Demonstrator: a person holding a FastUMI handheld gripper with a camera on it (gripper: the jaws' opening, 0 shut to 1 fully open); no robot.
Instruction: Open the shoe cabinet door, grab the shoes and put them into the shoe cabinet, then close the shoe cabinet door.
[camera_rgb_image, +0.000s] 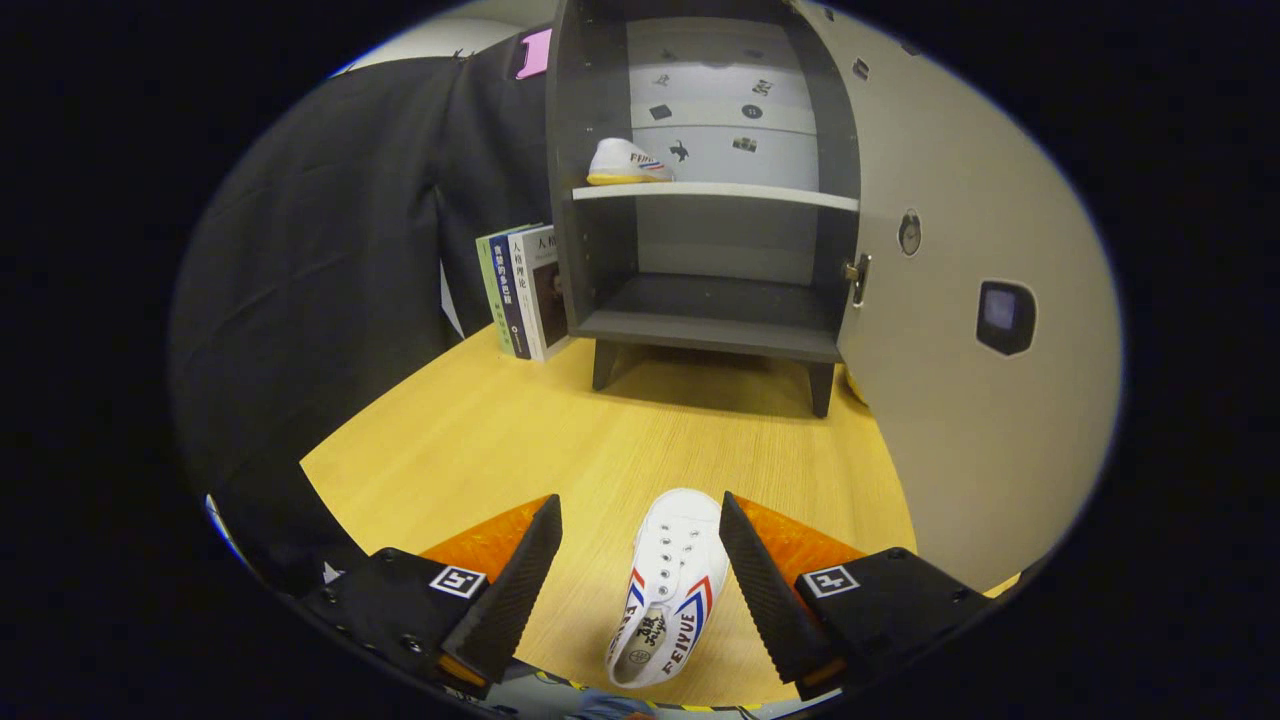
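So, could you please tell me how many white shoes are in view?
2: one white canvas shoe lies on the wooden table between the open gripper fingers; another white shoe sits on the dark cabinet's upper shelf.

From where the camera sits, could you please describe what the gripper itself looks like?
The gripper has two wedge-shaped fingers tapering to points, with ridged inner faces. Each sits on a black block bearing a square black-and-white tag, with small screws showing on one block.

The gripper has its fingers spread wide, a white shoe lying between them on the worktop, nearer the right one. Beyond stands the shoe cabinet, its door open, a second shoe on its shelf. Books lean beside it.
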